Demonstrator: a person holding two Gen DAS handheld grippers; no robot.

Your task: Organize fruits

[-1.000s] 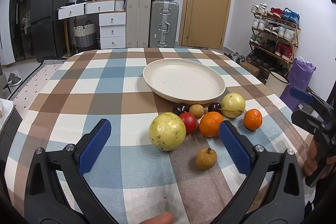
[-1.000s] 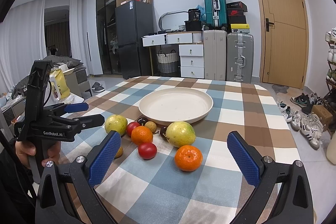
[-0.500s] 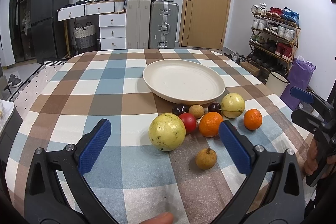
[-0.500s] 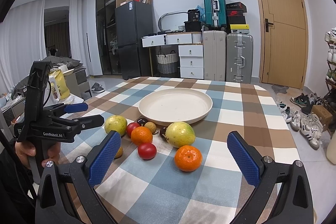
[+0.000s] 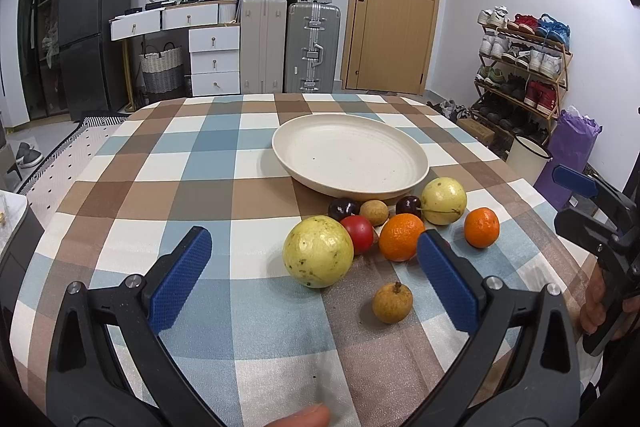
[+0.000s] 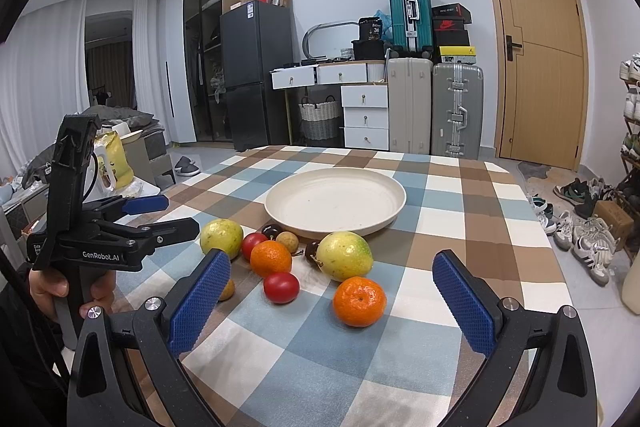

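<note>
Left wrist view had our left gripper (image 5: 312, 263) hanging low over the worktop (image 5: 168, 187), jaws spread wide and holding nothing, with the big yellow-green fruit (image 5: 318, 251) sitting just ahead between them. Our right gripper (image 6: 330, 287) was likewise wide open and empty, the near orange (image 6: 359, 301) and a red fruit (image 6: 281, 287) lying between its fingers. All the fruit sat bunched on the checked cloth just short of the empty plate (image 5: 408, 183); nothing was in it yet.

We judged the crowding to be the risk: round fruits touching one another, so closing on one could nudge its neighbours rolling, perhaps toward the worktop's edge. The large smooth fruit might also squirt out of a shallow pinch.

One small brown fruit (image 6: 227, 289) was half hidden behind our right gripper's left finger, and the dark ones (image 5: 343, 207) by the plate were too small to identify.
</note>
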